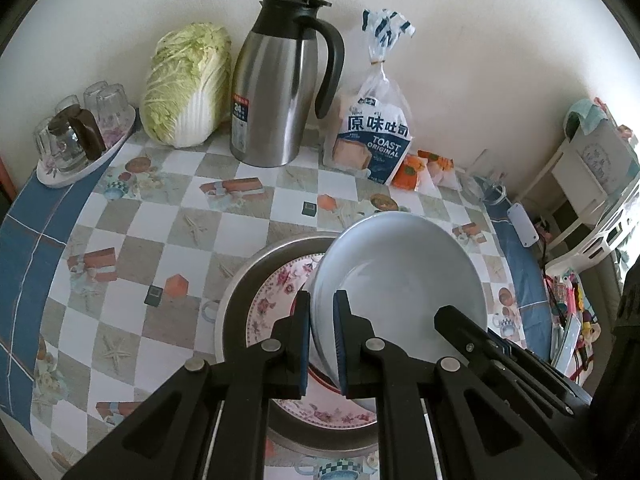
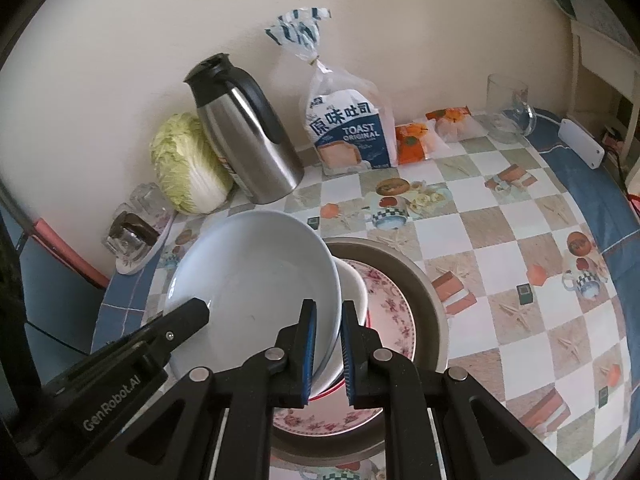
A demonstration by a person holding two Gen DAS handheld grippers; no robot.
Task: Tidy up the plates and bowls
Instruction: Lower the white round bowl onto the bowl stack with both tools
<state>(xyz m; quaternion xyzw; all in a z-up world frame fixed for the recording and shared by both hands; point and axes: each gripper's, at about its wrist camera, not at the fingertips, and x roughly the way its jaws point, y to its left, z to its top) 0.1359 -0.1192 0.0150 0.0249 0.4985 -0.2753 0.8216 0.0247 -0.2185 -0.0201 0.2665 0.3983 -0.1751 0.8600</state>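
Both grippers clamped the same white bowl by opposite rim edges: left gripper (image 1: 322, 340) had its fingers (image 1: 303, 344) closed on one side of the rim, right gripper (image 2: 329, 350) closed on the other; two-point hold probably because a wide, shallow white bowl (image 1: 396, 276) would tip in a single pinch; bowl was held tilted, just above the stack, so my read is a lowering-to-nest step, not yet seated; below it, floral plate (image 1: 276, 300) sat inside the metal basin (image 1: 236, 300), stack built big-to-small for stability; right view showed a smaller white bowl (image 2: 354, 288) already on the floral plate, under the held one; risk: held bowl is wider than that one, may rock; further back on the desk (image 1: 180, 220): thermos jug (image 1: 276, 96), cabbage (image 1: 184, 84), toast bag (image 1: 372, 136), all against the wall, clear of the stack.
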